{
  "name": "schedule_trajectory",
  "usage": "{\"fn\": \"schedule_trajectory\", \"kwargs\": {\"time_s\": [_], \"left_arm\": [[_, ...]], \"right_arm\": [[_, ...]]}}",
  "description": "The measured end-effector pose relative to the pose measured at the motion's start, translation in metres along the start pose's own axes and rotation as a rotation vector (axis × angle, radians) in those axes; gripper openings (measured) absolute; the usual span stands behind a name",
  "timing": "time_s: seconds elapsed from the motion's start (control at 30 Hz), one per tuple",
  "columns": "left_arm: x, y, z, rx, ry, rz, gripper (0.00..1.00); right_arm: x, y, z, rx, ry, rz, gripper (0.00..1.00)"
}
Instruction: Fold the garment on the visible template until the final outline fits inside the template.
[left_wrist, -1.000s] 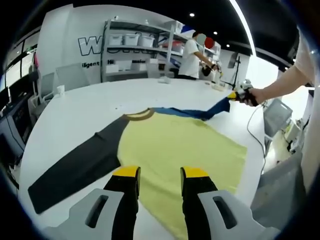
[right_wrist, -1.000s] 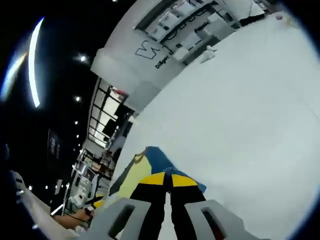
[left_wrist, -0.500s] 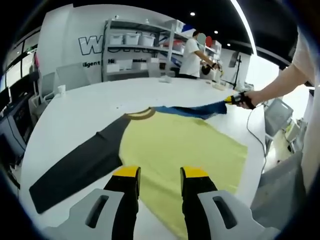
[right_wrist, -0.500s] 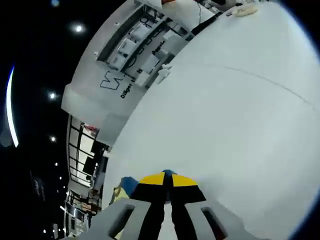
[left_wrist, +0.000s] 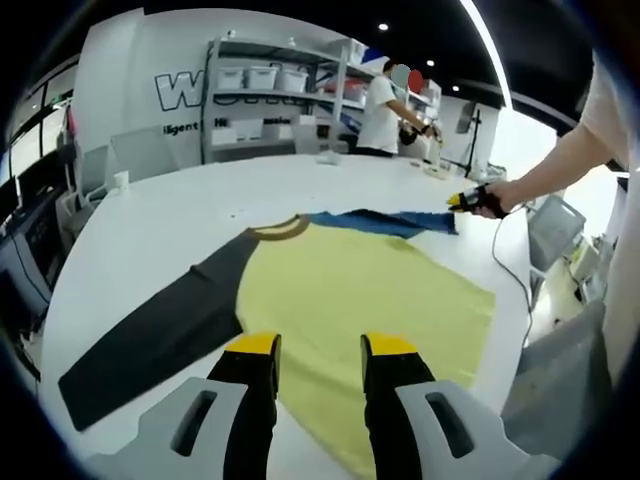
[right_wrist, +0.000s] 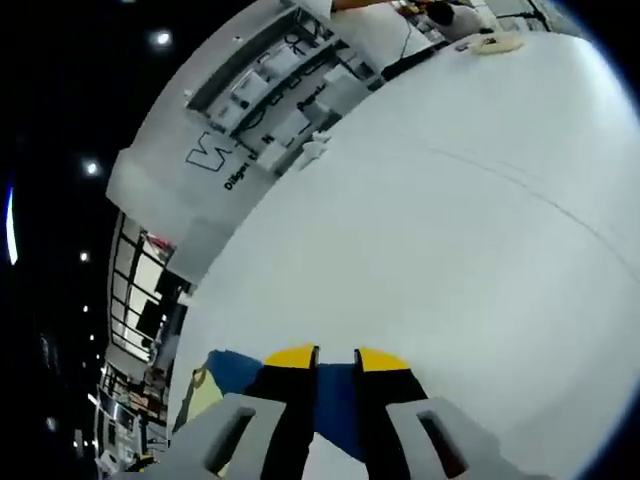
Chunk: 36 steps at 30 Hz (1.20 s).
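A long-sleeved shirt lies flat on the white table (left_wrist: 170, 215): yellow body (left_wrist: 350, 290), brown collar (left_wrist: 280, 231), dark grey sleeve (left_wrist: 150, 335) stretched toward the lower left, blue sleeve (left_wrist: 385, 220) stretched to the right. My left gripper (left_wrist: 320, 350) hovers open over the yellow hem, holding nothing. My right gripper (left_wrist: 468, 199), in a person's hand, sits at the blue sleeve's cuff. In the right gripper view its jaws (right_wrist: 335, 358) stand apart, and the blue sleeve (right_wrist: 335, 400) lies under and between them.
Shelves with white bins (left_wrist: 270, 80) and a person (left_wrist: 380, 115) stand beyond the far side. A white cup (left_wrist: 121, 181) sits near the table's left edge. A cable (left_wrist: 505, 255) hangs past the right edge. A faint thin line (right_wrist: 510, 183) crosses the tabletop.
The right gripper, shut on the blue sleeve and holding it up, has lowered it to the table and opened. The sleeve now lies flat. The left gripper has stayed put.
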<state>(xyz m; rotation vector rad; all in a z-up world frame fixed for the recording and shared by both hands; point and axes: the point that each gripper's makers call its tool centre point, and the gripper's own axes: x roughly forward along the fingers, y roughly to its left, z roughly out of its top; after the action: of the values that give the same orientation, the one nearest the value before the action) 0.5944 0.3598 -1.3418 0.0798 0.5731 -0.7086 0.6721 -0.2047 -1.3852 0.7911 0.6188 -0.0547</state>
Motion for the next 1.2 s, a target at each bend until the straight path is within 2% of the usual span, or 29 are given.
{"fn": "schedule_trajectory", "kwargs": {"time_s": [0.17,0.3,0.4,0.5,0.53,0.67,0.73,0.77,0.8,0.9,0.97,1.0,1.03,1.1,1.2], "left_arm": [[0.001,0.000,0.000,0.002,-0.001,-0.001,0.32],[0.002,0.000,0.001,0.000,-0.003,-0.002,0.32],[0.002,-0.001,0.000,0.000,-0.001,-0.003,0.32],[0.002,-0.001,-0.001,0.000,0.000,-0.005,0.32],[0.002,-0.001,-0.001,0.000,0.000,-0.005,0.32],[0.002,-0.001,-0.002,0.002,0.003,-0.006,0.32],[0.002,-0.001,-0.002,0.000,0.003,-0.005,0.32],[0.002,-0.001,-0.002,0.000,0.002,-0.005,0.32],[0.002,-0.002,-0.002,0.000,0.002,-0.005,0.32],[0.003,-0.003,-0.003,-0.001,0.003,-0.008,0.32],[0.003,-0.004,-0.002,-0.002,0.003,-0.008,0.32],[0.003,-0.005,-0.002,-0.002,0.003,-0.009,0.32],[0.003,-0.005,-0.002,-0.002,0.003,-0.009,0.32],[0.002,-0.005,-0.003,-0.001,0.005,-0.009,0.32],[0.001,-0.004,-0.003,-0.004,0.006,-0.006,0.32]], "right_arm": [[-0.005,-0.009,0.001,-0.176,0.013,-0.058,0.09],[-0.006,0.001,-0.015,-0.313,0.066,0.019,0.12],[-0.008,0.000,-0.027,-0.433,0.109,0.032,0.12],[-0.010,0.003,-0.038,-0.447,0.123,0.047,0.10],[-0.011,0.006,-0.040,-0.485,0.122,0.069,0.09],[-0.014,0.002,-0.056,-0.585,0.189,0.076,0.11],[-0.016,0.010,-0.062,-0.637,0.186,0.114,0.12],[-0.017,0.009,-0.065,-0.667,0.203,0.111,0.12],[-0.017,0.007,-0.072,-0.753,0.241,0.120,0.12],[-0.018,0.004,-0.085,-0.848,0.303,0.130,0.13],[-0.017,0.003,-0.090,-0.870,0.313,0.138,0.13],[-0.018,-0.002,-0.093,-0.945,0.342,0.128,0.13],[-0.019,-0.004,-0.096,-0.976,0.362,0.128,0.13],[-0.019,-0.007,-0.100,-1.018,0.379,0.124,0.12],[-0.017,-0.010,-0.095,-1.048,0.364,0.104,0.12]]}}
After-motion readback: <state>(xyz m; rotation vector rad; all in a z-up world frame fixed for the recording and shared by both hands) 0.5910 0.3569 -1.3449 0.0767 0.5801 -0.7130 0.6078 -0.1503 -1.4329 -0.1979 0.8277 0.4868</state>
